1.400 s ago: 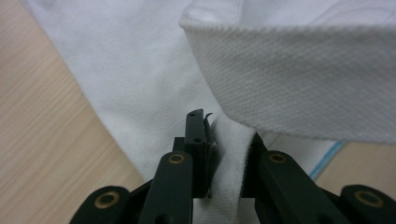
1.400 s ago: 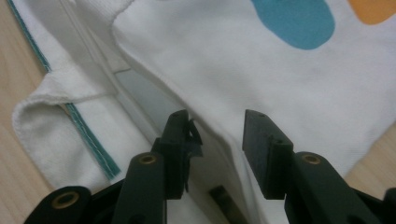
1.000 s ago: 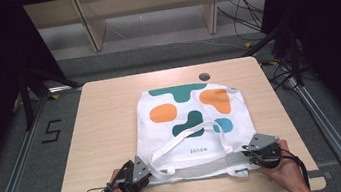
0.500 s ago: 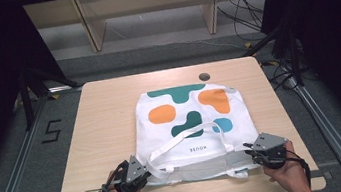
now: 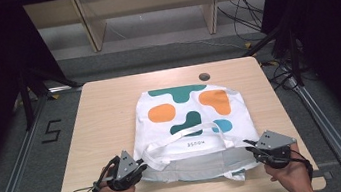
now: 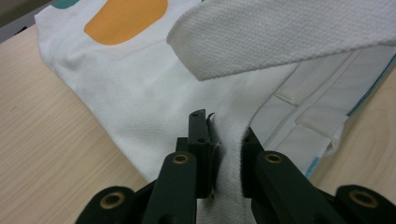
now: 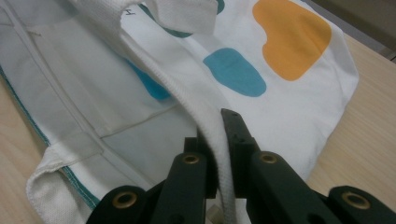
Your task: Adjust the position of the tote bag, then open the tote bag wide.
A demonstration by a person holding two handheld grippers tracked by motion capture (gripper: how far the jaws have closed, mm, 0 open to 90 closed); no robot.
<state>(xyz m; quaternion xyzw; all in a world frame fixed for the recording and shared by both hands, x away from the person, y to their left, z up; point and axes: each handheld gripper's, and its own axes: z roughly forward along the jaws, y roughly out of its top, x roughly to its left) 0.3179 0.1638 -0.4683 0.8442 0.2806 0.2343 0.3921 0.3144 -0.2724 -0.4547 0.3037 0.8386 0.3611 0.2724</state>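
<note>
Light wooden bench (image 5: 107,130) carries a white tote bag (image 5: 192,123) printed with orange, teal and blue blobs, lying flat at centre with its open mouth toward 6 o'clock. Left claw (image 5: 141,168), at the bag's 7 o'clock corner, is clamped on the white fabric of the mouth edge (image 6: 229,186). Right claw (image 5: 251,151), at the 5 o'clock corner, is clamped on the hemmed mouth edge (image 7: 219,154); a webbing handle (image 5: 185,142) loops across the bag between them.
</note>
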